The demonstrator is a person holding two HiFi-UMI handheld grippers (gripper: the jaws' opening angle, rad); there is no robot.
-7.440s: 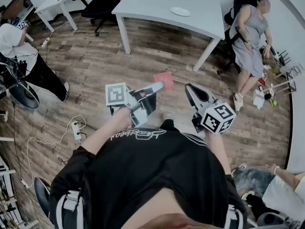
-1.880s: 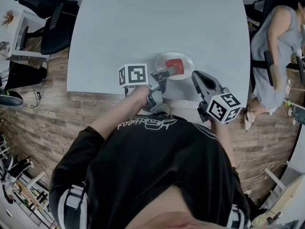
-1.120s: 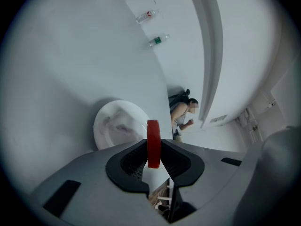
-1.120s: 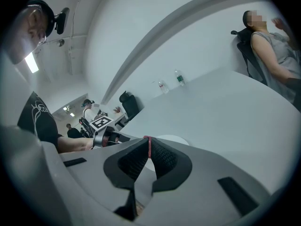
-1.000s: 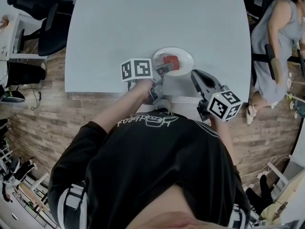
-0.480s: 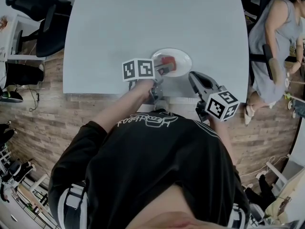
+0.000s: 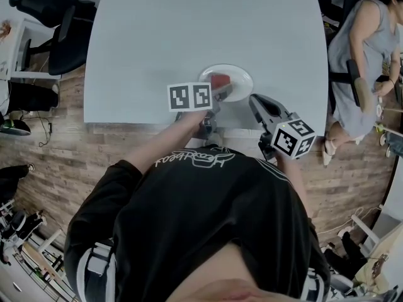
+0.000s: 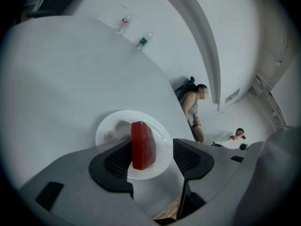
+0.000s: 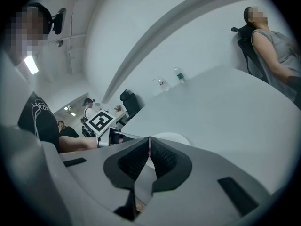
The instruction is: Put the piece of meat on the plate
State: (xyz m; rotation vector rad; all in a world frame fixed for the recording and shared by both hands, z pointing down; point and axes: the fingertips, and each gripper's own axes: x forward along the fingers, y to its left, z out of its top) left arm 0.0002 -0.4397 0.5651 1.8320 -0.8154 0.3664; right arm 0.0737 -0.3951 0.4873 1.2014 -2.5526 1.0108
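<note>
A red slab of meat (image 8: 142, 144) stands on its edge on the white plate (image 8: 113, 126), near the front edge of the pale table (image 7: 208, 24). My left gripper (image 8: 150, 154) is around it with its jaws opening. The meat leans by the left pad, and a clear gap separates it from the right pad. In the head view the meat (image 7: 219, 80) lies on the plate (image 7: 243, 75) just beyond the left gripper (image 7: 221, 92). My right gripper (image 7: 254, 99) hovers to the right of the plate, shut and empty, with its pads (image 9: 149, 147) meeting.
A seated person (image 7: 359, 55) is at the table's right side, and office chairs (image 7: 56, 17) stand at its left. Two small bottles (image 8: 145, 39) stand at the table's far edge. The table's near edge runs just below the plate.
The left gripper, which held the meat over the plate, has rolled and spread its jaws; the meat now rests on the plate. The right gripper has stayed where it was.
</note>
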